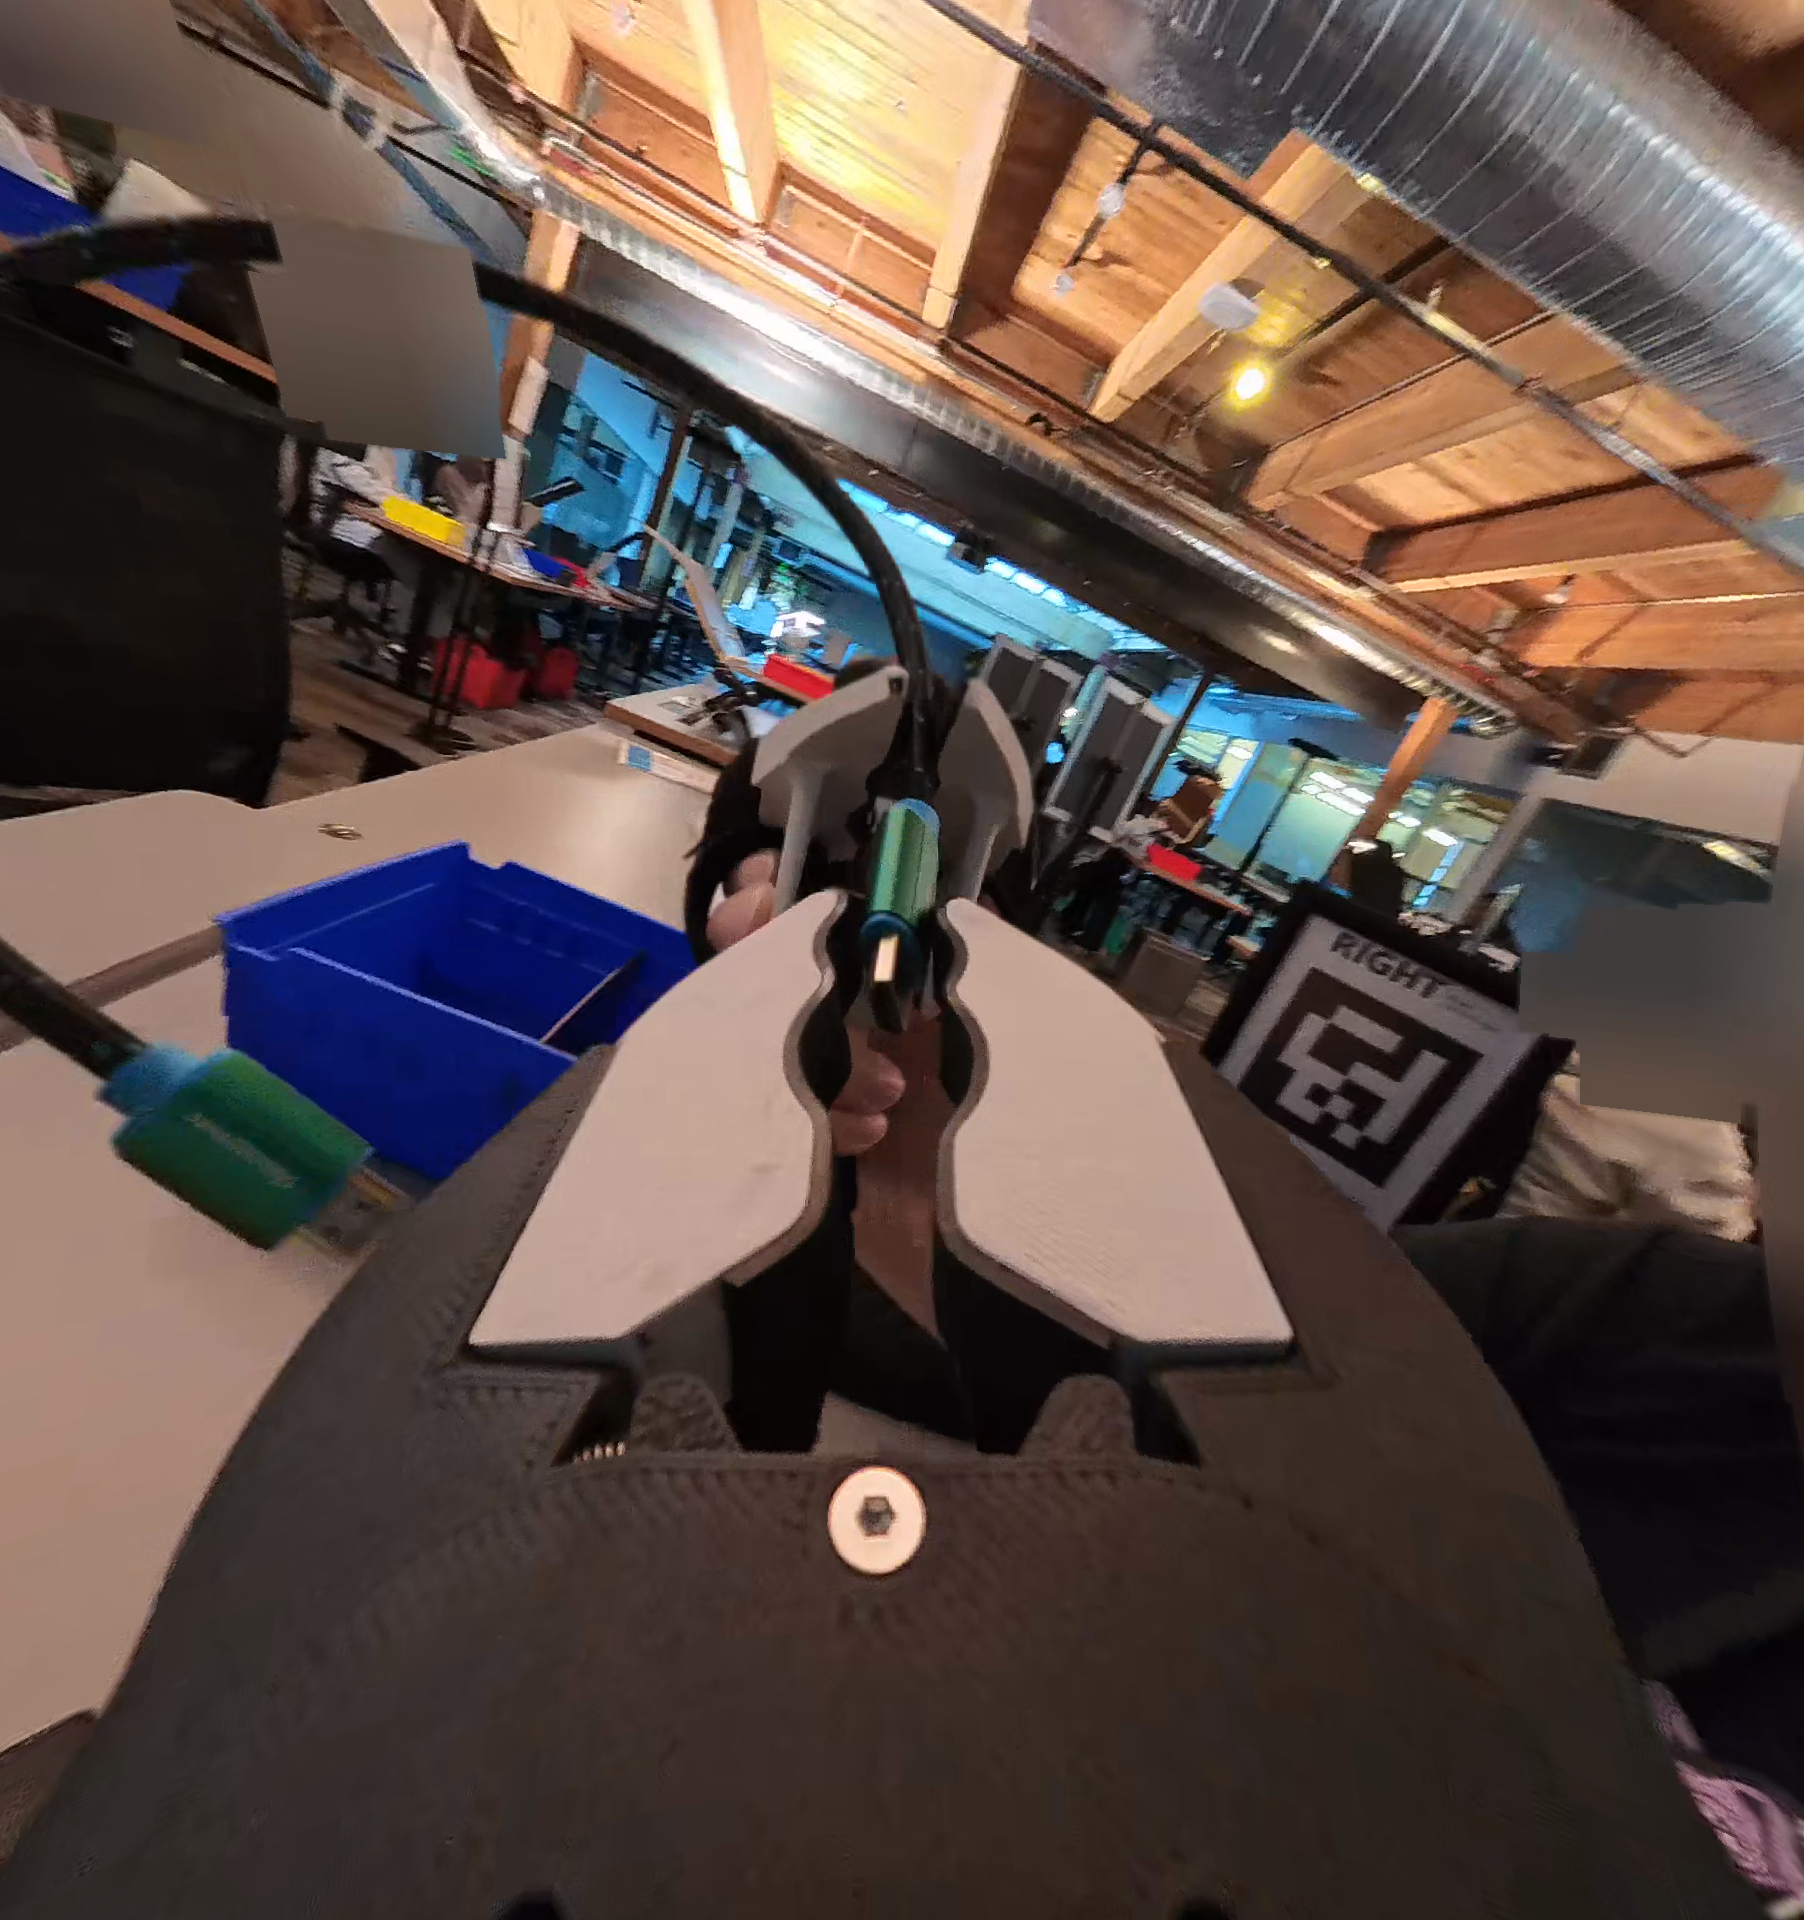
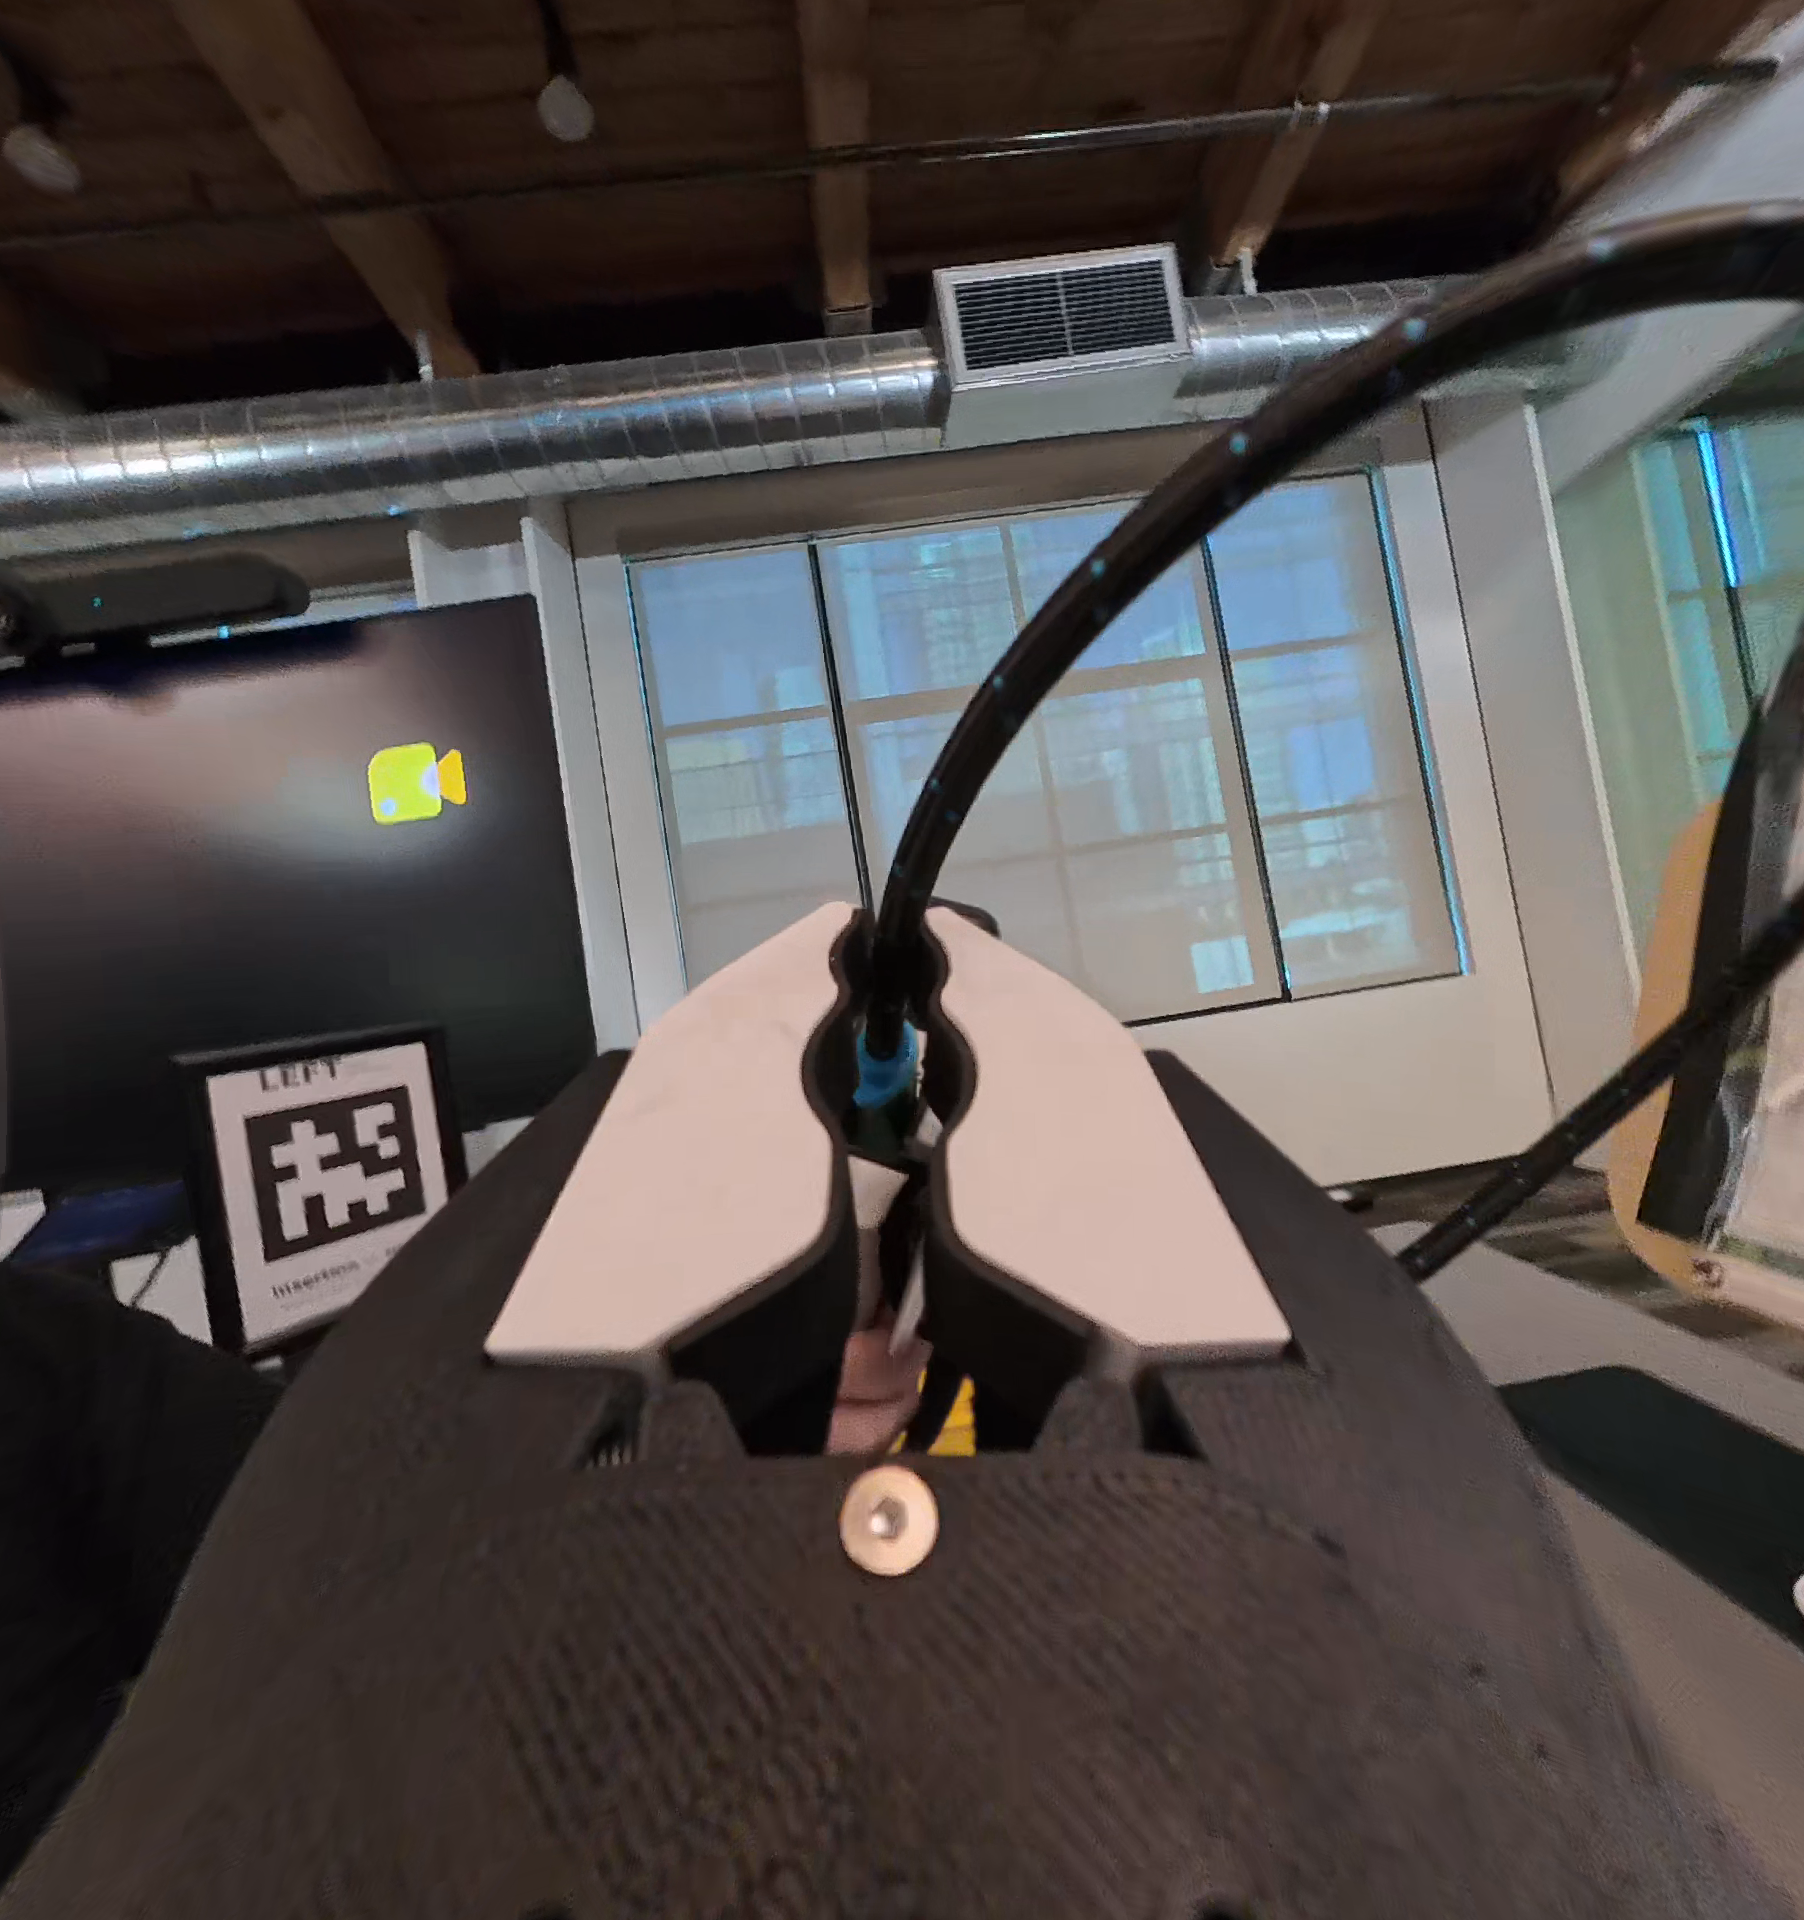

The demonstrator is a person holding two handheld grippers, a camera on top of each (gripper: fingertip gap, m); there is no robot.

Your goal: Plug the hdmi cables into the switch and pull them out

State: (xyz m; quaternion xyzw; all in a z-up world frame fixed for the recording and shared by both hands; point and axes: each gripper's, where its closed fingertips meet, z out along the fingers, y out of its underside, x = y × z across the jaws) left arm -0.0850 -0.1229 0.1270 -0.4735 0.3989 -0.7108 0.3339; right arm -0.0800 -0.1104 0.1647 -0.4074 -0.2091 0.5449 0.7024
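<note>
In the left wrist view my left gripper (image 1: 893, 920) is shut on a small black piece, the switch (image 1: 885, 1010), mostly hidden between the white fingers. Facing it, my right gripper (image 1: 908, 769) holds a green HDMI plug (image 1: 903, 868) with its gold tip at the switch's edge. In the right wrist view my right gripper (image 2: 887, 925) is shut on that plug (image 2: 880, 1086), and its black cable (image 2: 1085, 582) arcs up and to the right. A second green HDMI plug (image 1: 238, 1148) hangs low on the left over the table, its tip by my gripper's body.
A blue bin (image 1: 441, 997) stands on the pale table (image 1: 98, 1351) left of the grippers. A black-and-white marker card (image 1: 1365, 1070) stands at the right. The right wrist view shows another marker card (image 2: 332, 1174) and a dark screen (image 2: 254, 883).
</note>
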